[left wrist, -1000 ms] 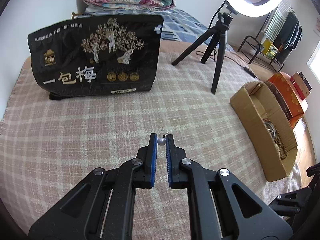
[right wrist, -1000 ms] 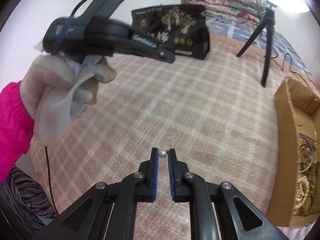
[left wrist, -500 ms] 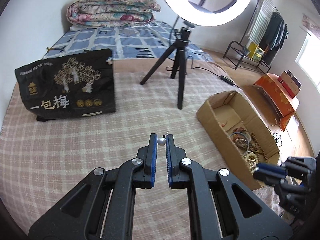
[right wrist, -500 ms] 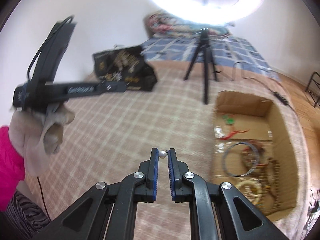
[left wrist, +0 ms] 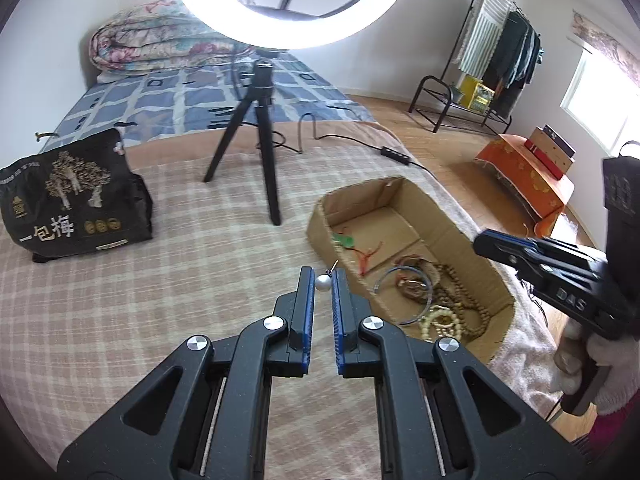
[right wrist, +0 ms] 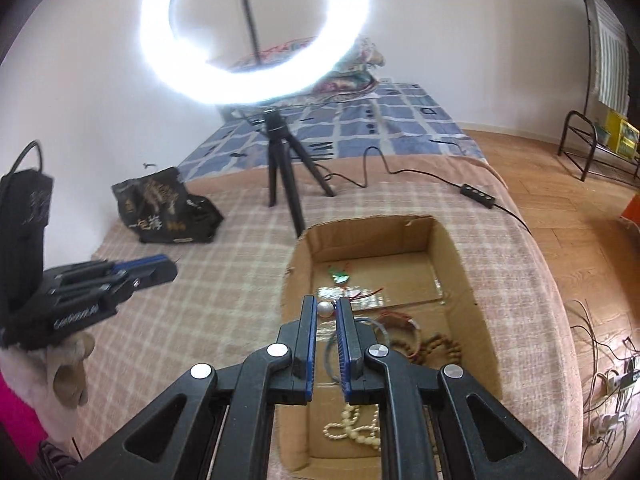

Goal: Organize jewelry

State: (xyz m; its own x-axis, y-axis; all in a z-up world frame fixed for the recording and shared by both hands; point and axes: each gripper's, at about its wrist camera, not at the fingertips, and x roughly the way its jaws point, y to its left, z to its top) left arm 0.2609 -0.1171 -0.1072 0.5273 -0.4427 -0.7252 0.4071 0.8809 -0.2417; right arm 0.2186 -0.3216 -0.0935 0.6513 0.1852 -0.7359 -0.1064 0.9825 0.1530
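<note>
My left gripper (left wrist: 322,280) is shut on a small silver-grey pearl earring (left wrist: 322,282) with a thin post, held above the checked bedspread just left of the cardboard box (left wrist: 316,224). My right gripper (right wrist: 325,309) is shut on a white pearl earring (right wrist: 324,309) and hovers over the open cardboard box (right wrist: 290,292). The box holds bead necklaces (right wrist: 438,346), a bangle (left wrist: 400,296), a green pendant (right wrist: 339,276) and a pearl strand (right wrist: 352,426). The left gripper also shows in the right wrist view (right wrist: 160,270), left of the box.
A ring light on a black tripod (left wrist: 260,128) stands behind the box, its cable (left wrist: 360,140) trailing right. A black printed bag (left wrist: 68,200) sits at the far left. Folded quilts (left wrist: 160,40) lie at the back. The bed's edge drops to wooden floor on the right.
Both grippers have swung right toward the cardboard box, each still holding its pearl. The right gripper has gone from beside the box to over its inside.
</note>
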